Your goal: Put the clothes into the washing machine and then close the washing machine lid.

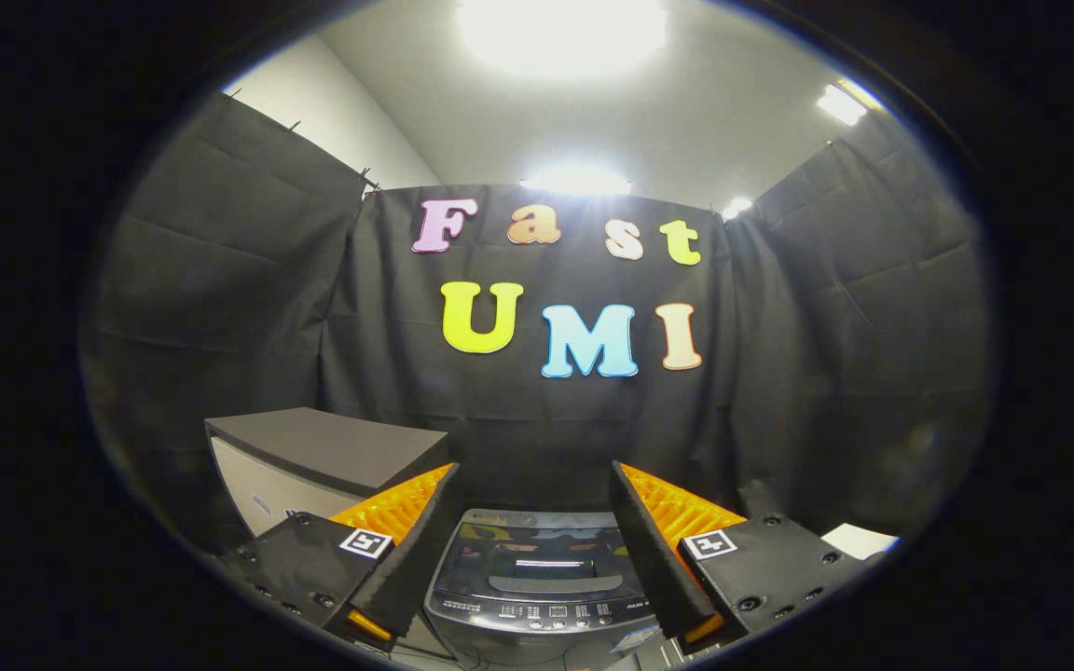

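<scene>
Below the wide, empty claw (537, 485), a lid-down washing machine (537, 582) beside a grey cabinet (313, 457).

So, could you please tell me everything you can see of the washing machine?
The washing machine is a dark grey top-loader standing low against the booth's black cloth wall, seen between the open claw's two fingers. Its glossy lid, with a curved handle recess, lies shut. A control panel with small buttons runs along the front edge. The claw does not touch it.
</scene>
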`<act>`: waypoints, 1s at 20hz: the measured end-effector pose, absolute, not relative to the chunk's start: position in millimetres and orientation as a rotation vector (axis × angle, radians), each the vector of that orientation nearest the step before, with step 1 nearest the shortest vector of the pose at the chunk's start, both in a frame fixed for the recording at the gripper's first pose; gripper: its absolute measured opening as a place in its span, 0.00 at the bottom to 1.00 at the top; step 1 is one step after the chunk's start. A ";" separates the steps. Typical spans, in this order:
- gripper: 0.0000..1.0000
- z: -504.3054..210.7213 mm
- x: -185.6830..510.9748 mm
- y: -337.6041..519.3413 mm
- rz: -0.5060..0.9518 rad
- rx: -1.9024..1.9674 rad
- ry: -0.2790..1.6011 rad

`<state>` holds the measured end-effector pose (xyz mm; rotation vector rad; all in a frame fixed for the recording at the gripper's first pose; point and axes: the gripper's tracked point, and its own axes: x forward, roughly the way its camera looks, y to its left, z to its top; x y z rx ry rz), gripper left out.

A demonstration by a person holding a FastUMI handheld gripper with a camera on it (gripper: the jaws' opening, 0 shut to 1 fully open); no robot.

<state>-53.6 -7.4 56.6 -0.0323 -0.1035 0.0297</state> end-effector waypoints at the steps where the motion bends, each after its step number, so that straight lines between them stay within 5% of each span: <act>1: 0.98 55.3 -56.2 -6.8 0.027 -0.029 -0.105; 20: 0.98 18.3 -56.9 0.4 0.048 -0.013 -0.031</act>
